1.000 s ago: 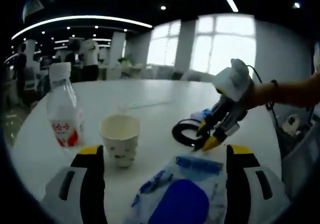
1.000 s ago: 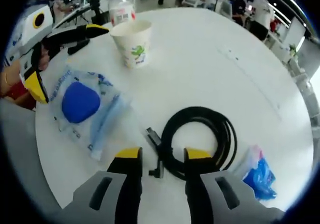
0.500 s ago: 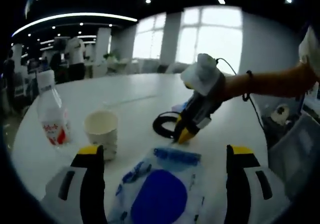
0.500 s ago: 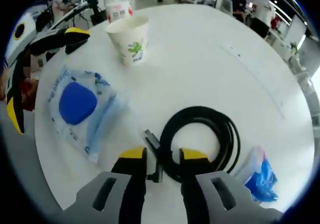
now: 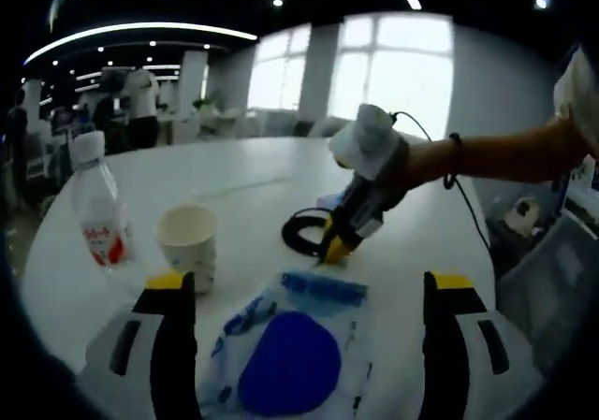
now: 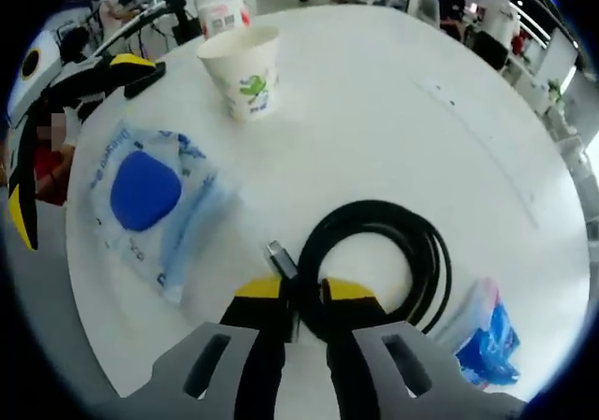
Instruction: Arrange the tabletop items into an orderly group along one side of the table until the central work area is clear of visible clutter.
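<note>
Now: right gripper (image 6: 301, 294) pinched narrow on black cable coil (image 6: 384, 263), near table (image 6: 374, 93) edge. Left gripper (image 5: 304, 289) spread wide over blue packet (image 5: 285, 359); paper cup (image 5: 189, 244), bottle (image 5: 97, 216) beyond.

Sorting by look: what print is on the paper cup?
A green figure on the white paper cup, clearest in the right gripper view.

The right gripper (image 6: 301, 292) now closes its jaws on the black cable (image 6: 379, 266) (near its plug end), narrower than before.
</note>
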`<action>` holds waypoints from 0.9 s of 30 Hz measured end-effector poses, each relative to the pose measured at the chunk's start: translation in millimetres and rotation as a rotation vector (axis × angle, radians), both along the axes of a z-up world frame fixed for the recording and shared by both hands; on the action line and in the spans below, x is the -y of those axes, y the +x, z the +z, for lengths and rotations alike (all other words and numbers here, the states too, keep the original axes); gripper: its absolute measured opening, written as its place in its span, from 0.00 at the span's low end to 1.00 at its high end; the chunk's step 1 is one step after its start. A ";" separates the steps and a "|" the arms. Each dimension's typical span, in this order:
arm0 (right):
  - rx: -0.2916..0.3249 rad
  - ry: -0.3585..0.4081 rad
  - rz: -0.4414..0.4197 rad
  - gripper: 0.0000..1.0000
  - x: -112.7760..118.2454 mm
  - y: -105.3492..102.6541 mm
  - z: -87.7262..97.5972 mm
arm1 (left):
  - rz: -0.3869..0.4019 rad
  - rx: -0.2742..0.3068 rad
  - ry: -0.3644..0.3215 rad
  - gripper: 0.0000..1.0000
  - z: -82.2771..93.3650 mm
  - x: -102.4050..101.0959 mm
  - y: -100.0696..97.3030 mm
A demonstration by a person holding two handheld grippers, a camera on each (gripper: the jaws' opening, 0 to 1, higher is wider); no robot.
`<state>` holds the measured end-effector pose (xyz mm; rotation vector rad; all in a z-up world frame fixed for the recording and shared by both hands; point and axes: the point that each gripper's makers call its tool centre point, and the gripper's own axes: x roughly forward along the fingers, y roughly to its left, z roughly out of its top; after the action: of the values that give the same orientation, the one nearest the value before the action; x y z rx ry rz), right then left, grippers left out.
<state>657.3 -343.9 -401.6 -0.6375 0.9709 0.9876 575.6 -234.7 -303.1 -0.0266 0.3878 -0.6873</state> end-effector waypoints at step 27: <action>0.084 0.109 -0.014 0.09 -4.6 -18.3 64.3 | 0.002 0.050 -0.009 0.99 30.5 0.3 -7.9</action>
<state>639.0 -339.3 -337.3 -0.5760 0.8405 0.9867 567.6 -235.0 -272.6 -0.0188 0.3368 -0.6865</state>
